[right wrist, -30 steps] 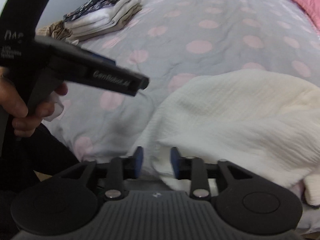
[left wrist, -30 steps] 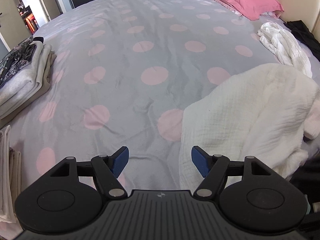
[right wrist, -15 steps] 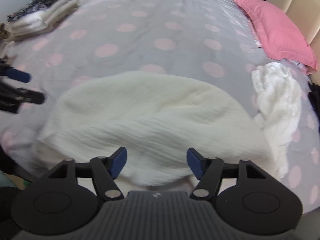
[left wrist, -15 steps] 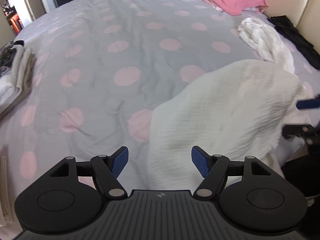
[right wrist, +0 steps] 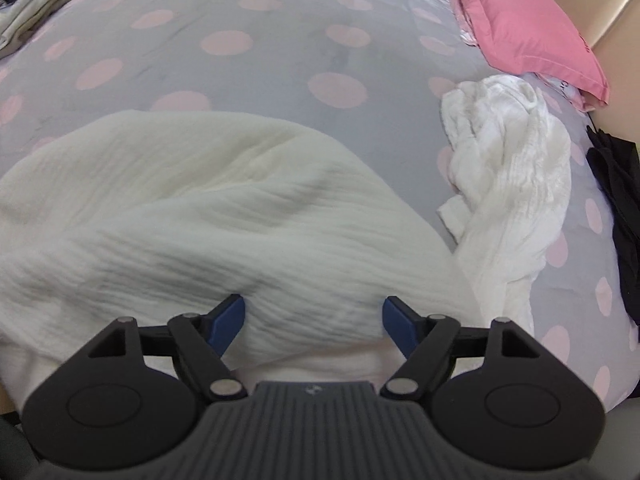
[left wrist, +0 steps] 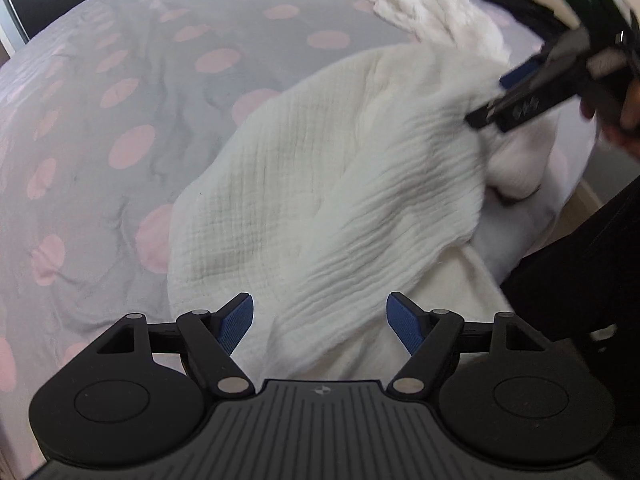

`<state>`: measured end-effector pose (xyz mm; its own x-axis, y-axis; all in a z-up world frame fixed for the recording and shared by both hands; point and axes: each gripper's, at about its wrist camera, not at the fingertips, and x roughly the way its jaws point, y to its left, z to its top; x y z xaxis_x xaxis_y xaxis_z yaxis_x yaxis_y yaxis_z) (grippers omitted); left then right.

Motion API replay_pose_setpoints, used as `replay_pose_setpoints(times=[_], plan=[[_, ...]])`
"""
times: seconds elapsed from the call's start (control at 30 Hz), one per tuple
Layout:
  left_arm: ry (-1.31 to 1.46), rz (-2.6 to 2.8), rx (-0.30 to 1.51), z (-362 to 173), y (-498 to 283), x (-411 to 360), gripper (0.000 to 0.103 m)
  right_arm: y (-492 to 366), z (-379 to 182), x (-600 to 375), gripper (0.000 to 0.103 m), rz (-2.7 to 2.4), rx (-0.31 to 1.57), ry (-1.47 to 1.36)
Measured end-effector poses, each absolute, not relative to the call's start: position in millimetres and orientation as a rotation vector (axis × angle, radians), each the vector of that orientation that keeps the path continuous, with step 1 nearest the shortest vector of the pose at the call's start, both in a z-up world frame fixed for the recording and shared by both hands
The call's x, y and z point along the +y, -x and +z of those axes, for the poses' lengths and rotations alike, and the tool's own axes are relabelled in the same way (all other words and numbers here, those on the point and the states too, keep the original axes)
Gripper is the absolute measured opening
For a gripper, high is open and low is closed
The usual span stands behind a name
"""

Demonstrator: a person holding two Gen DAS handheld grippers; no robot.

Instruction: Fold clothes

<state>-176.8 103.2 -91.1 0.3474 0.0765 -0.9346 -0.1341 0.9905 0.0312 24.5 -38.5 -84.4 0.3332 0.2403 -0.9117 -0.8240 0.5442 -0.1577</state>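
At lower left of its own view, the left gripper [left wrist: 320, 322] hung jaws apart over the cream garment's [left wrist: 328, 184] near edge — nothing pinched. The cloth ran diagonally toward the upper right, where the right gripper [right wrist: 312, 320], jaws opening, hovered over its other end on the spotted bedspread [right wrist: 224, 44]. No legible writing.

We hold both angled steeply down: left gripper [left wrist: 320, 322] jaws wide, right gripper [right wrist: 313, 320] jaws opening, pads clear.
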Motion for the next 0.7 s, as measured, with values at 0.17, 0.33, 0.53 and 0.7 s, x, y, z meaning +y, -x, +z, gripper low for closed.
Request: replay_pose_setpoints(times=[0.17, 0.33, 0.53, 0.7], plan=[[0.067, 0.155, 1.270, -120.6, 171.5, 111.3, 0.050, -43.0, -95.9, -35.3, 0.061, 0.804, 1.063, 0.627], [0.222, 0.183, 1.214, -110.5, 179.6, 142.0, 0.008, -32.3, -76.0, -31.1, 0.002, 0.836, 0.976, 0.592], [0.211, 0.283, 1.026, -38.9, 194.9, 188.8, 0.005, -23.9, -5.2, -27.2, 0.001, 0.828, 0.789, 0.455], [0.145, 0.398, 0.821, 49.1, 208.1, 217.3, 0.004, -0.5, 76.5, -16.2, 0.000, 0.827, 0.546, 0.380]])
